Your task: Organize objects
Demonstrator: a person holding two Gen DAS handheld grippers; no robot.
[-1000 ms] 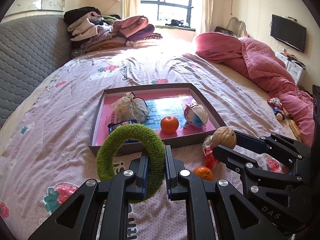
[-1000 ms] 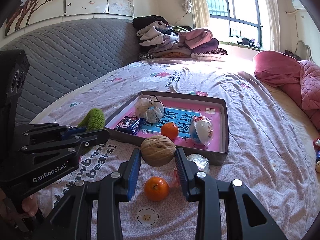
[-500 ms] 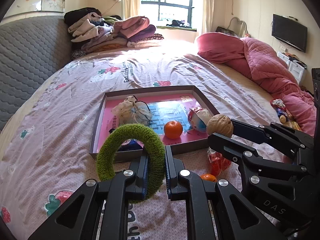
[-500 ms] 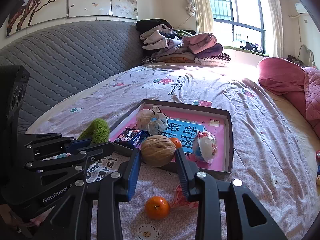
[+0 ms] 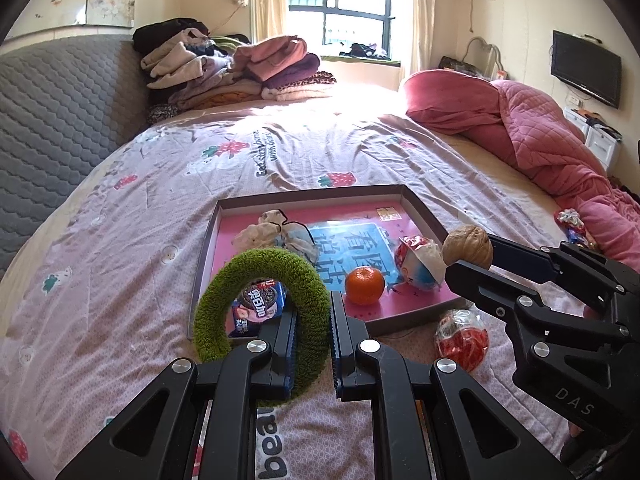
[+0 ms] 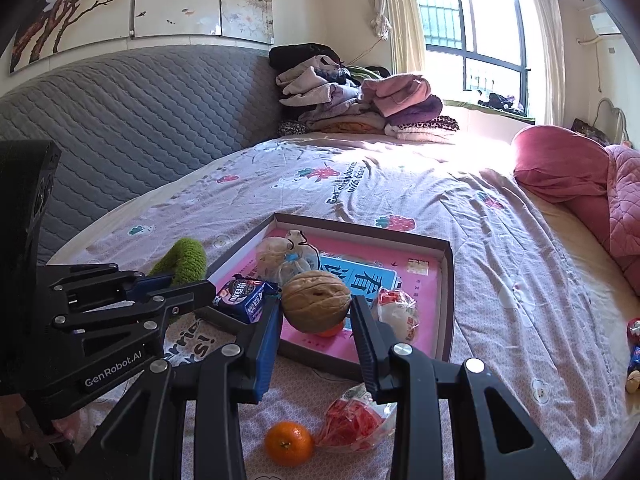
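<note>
In your left wrist view, your left gripper (image 5: 313, 344) pinches the green fuzzy ring (image 5: 262, 304) by its right arc, fingers nearly together, so the ring stands upright before the tray (image 5: 424, 208). The cookie packet (image 5: 260, 306) shows through its hole, an orange (image 5: 364, 285) further right. In your right wrist view, your right gripper (image 6: 316, 326) clamps the walnut (image 6: 316, 300) above the tray's near edge; a loose orange (image 6: 289, 443) and red-wrapped candy (image 6: 352, 420) lie on the bedsheet (image 6: 500, 280) below.
</note>
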